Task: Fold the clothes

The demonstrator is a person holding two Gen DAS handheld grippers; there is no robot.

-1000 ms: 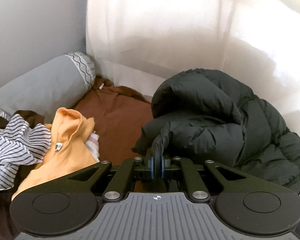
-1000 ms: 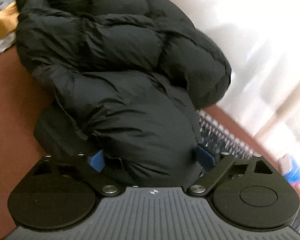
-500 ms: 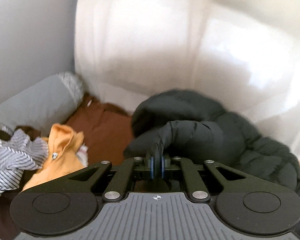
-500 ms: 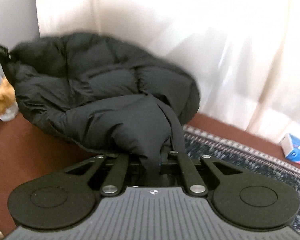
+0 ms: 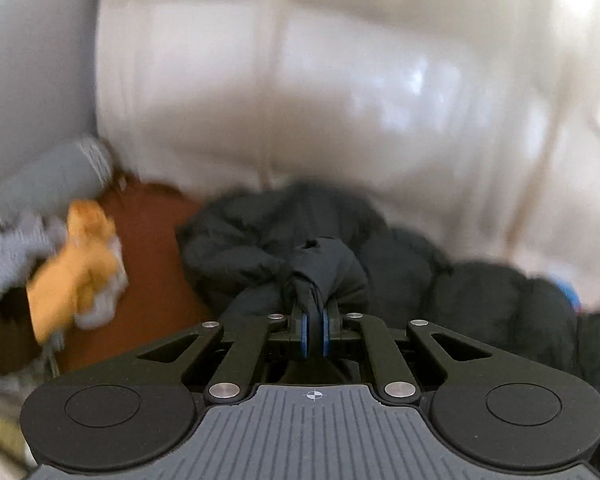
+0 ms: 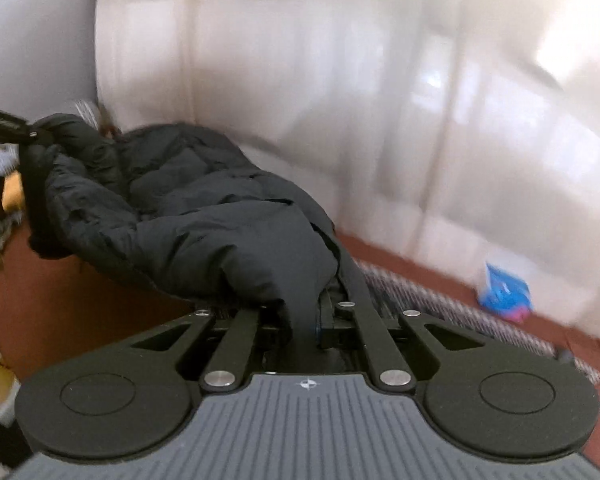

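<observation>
- The black puffer jacket (image 6: 204,216) hangs stretched between the two grippers, slung over the rust-brown bed cover (image 5: 152,256); its quilted, slightly glossy shell bunches into fat rolls.
- The left gripper (image 5: 314,332) has its blue-padded jaws pressed together on a twisted wad of the jacket's fabric.
- The right gripper (image 6: 312,320) is clamped the same way: a fold of the jacket runs down between its jaws and covers the left one, with only a sliver of blue pad showing.
- From the right wrist view, the left gripper shows as a dark bar at the far left edge, at the jacket's other end.
- To the left of the jacket lies a loose heap: an orange garment (image 5: 76,268), soft and crumpled, against a grey-and-white striped piece (image 5: 12,256). No basket or bin is visible.
- A grey bolster pillow (image 5: 48,184) rests in the corner against the wall.
- White sheer curtains (image 6: 380,100) close off the far side, just behind the jacket.
- On the right, a patterned rug (image 6: 440,304) borders the cover, with a small blue packet (image 6: 504,292) near the curtain's foot.
</observation>
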